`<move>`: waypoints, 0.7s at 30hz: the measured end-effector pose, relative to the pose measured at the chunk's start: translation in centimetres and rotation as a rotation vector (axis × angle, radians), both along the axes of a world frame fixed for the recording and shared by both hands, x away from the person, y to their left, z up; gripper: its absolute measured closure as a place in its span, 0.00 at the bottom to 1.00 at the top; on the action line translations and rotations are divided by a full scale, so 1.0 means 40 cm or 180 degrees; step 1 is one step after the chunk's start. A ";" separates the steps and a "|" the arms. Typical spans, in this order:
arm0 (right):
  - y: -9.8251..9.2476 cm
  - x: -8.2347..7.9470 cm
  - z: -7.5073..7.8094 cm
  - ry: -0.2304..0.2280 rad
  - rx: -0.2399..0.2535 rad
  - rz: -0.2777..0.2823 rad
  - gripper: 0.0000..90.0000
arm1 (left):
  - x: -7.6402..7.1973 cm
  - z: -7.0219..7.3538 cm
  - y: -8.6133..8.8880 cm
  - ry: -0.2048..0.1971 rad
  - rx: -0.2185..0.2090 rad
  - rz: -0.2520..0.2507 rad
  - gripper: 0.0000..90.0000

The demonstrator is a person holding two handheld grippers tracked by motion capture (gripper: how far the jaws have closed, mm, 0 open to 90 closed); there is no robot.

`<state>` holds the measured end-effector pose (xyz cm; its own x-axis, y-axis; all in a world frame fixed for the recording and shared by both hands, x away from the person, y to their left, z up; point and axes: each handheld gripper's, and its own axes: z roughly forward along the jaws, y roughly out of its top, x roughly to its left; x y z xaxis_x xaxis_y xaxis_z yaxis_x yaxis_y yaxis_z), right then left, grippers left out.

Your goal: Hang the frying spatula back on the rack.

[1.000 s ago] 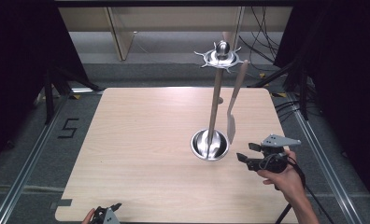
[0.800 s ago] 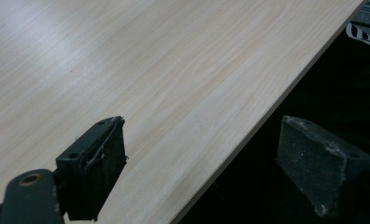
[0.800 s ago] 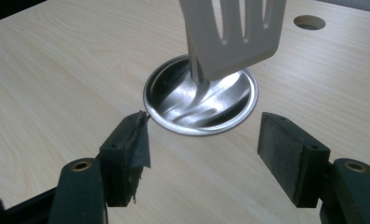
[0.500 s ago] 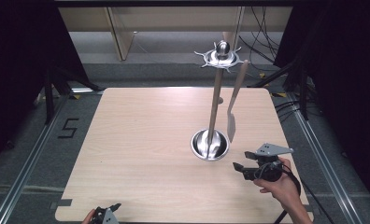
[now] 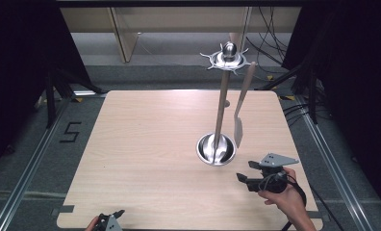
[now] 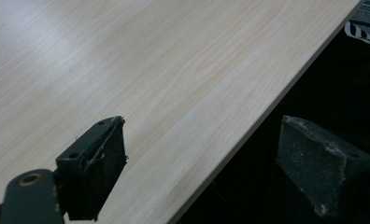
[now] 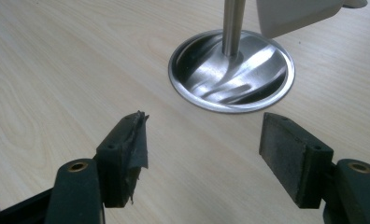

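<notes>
Largest in the high view: a light wooden desk [image 5: 145, 144] with rounded corners, on a grey floor with metal rails along both sides.

Right of the desk's middle: a tall shiny metal stand [image 5: 222, 106], upright, with a round dish-like base [image 5: 216, 149] flat on the wood and a star-shaped crown of hooks [image 5: 225, 58] at the top.

From a hook on the right side of that crown: a spatula with pale wooden handle and flat whitish blade [image 5: 237, 131]. Hanging free, slightly tilted, blade down, just beside the pole and close over the right rim of the base. Cannot tell whether touching the rim. In the right gripper view, the base straight ahead and the lower edge of the blade at the top.

Near the front right corner of the desk: the black right tool [image 5: 244, 171], held in a hand [image 5: 285, 197]. Aimed at the base, near it but apart. Jaws wide apart, with only bare wood between them.

At the front edge, toward the left: the left tool [image 5: 111, 214], low at the bottom of the high view and well apart from the stand. Also spread wide and empty. In the left gripper view, one jaw over the wood, the other past the desk's edge, over darkness.
</notes>
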<state>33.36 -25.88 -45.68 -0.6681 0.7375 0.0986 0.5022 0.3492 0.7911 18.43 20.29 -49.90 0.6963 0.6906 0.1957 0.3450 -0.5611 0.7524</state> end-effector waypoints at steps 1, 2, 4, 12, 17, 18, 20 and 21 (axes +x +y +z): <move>0.001 -0.001 -0.003 0.0002 -0.0002 0.0012 0.37 | 0.000 0.001 0.000 0.0008 0.0014 -0.0001 0.16; 0.003 -0.005 -0.005 0.0028 0.0005 -0.0021 0.37 | -0.001 0.002 0.000 0.0014 0.0026 -0.0001 0.16; 0.002 -0.004 -0.011 -0.0029 -0.0037 0.0019 0.36 | -0.002 0.002 0.000 0.0016 0.0032 -0.0006 0.16; 0.003 -0.013 -0.033 0.0000 -0.0050 0.0043 0.36 | -0.002 0.007 0.005 0.0045 0.0152 -0.0074 0.16; 0.002 -0.023 -0.040 0.0011 -0.0059 0.0008 0.35 | -0.002 0.006 0.004 0.0059 0.0143 -0.0071 0.16; 0.001 -0.023 -0.042 0.0008 -0.0062 0.0030 0.35 | -0.001 0.005 0.004 0.0058 0.0153 -0.0084 0.16; 0.001 -0.029 -0.043 0.0012 -0.0060 0.0011 0.35 | 0.000 -0.001 -0.002 0.0023 0.0070 -0.0014 0.16; 0.001 -0.030 -0.045 0.0024 -0.0060 0.0023 0.35 | 0.000 0.000 -0.001 0.0024 0.0096 -0.0024 0.16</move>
<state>32.17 -25.85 -47.47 -0.6727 0.7344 0.0899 0.5056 0.3676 0.7805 18.41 20.26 -49.88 0.7030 0.6791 0.2111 0.3462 -0.5861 0.7325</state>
